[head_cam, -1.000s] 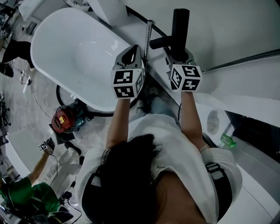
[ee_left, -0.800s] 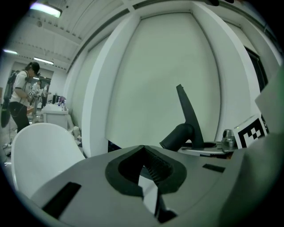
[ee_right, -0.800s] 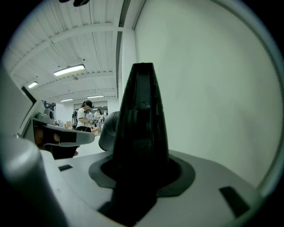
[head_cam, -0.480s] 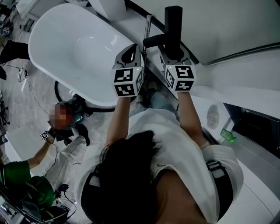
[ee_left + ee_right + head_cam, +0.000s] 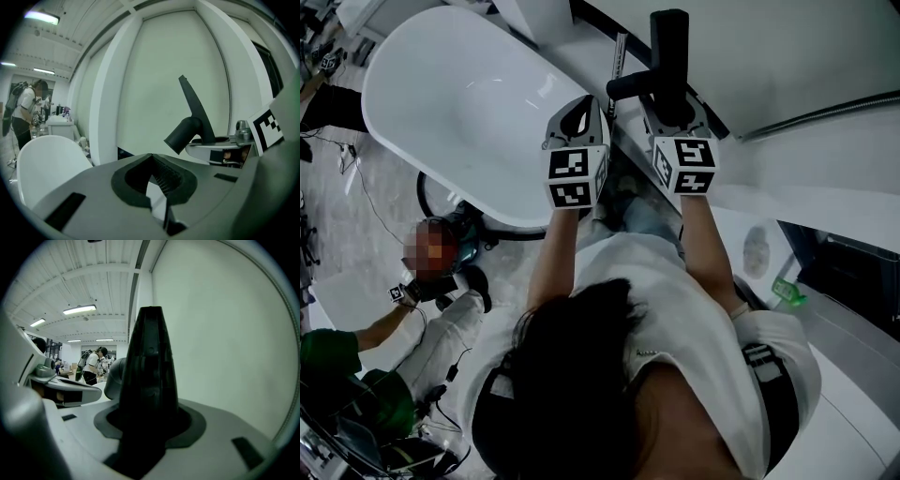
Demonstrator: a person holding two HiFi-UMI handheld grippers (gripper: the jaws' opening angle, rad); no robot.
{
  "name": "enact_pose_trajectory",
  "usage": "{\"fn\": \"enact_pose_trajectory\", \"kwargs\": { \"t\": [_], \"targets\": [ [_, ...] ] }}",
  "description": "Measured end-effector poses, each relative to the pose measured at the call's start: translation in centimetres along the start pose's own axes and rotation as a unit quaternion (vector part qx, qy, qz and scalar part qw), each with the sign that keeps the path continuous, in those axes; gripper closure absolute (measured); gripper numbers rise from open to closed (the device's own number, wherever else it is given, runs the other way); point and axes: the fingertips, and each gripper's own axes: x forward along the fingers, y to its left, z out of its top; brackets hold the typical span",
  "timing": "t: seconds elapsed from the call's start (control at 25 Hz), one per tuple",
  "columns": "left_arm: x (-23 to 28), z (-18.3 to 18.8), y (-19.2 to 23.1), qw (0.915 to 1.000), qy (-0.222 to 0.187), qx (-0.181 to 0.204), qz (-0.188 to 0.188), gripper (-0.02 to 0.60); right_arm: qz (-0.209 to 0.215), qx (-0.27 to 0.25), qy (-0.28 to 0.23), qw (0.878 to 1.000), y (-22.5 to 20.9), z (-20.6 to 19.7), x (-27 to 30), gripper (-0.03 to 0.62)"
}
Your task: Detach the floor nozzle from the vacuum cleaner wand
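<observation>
Your left gripper (image 5: 592, 105) is closed tight, just off the right-hand rim of the white bathtub (image 5: 441, 131). Its own view shows the jaws pressed together, and I see nothing held between them. Your right gripper (image 5: 675, 111) is next to it, a little farther from the bathtub. It is gripping the black floor nozzle (image 5: 668, 52) by its lower end. The nozzle stands up out of the gripper and points away from you.

What changed? In the last second your right gripper slid a bit toward the bathtub, so the two grippers are closer together now. The nozzle came along with it. The left gripper hardly moved.

The nozzle's round neck (image 5: 623, 89) sticks out sideways toward the bathtub. In the left gripper view its end looks open, with no tube in it. A thin pale rod (image 5: 617, 66) sits just past the neck, on the bathtub side. It may be the wand, but I can't tell for sure. I also can't tell if the two touch.

So I think the nozzle is already off the wand and you are just carrying it. Farther away, on the far side from the bathtub, is the white wall (image 5: 787, 56).
</observation>
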Motion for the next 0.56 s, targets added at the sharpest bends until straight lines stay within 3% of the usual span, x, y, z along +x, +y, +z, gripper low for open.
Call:
{"fn": "enact_pose_trajectory", "kwargs": {
  "t": [0.56],
  "targets": [
    [0.34, 0.15, -0.91, 1.0000, -0.005, 0.004, -0.003, 0.578, -0.004, -0.006, -0.003, 1.000, -0.49, 0.16, -0.64, 0.390]
  ]
}}
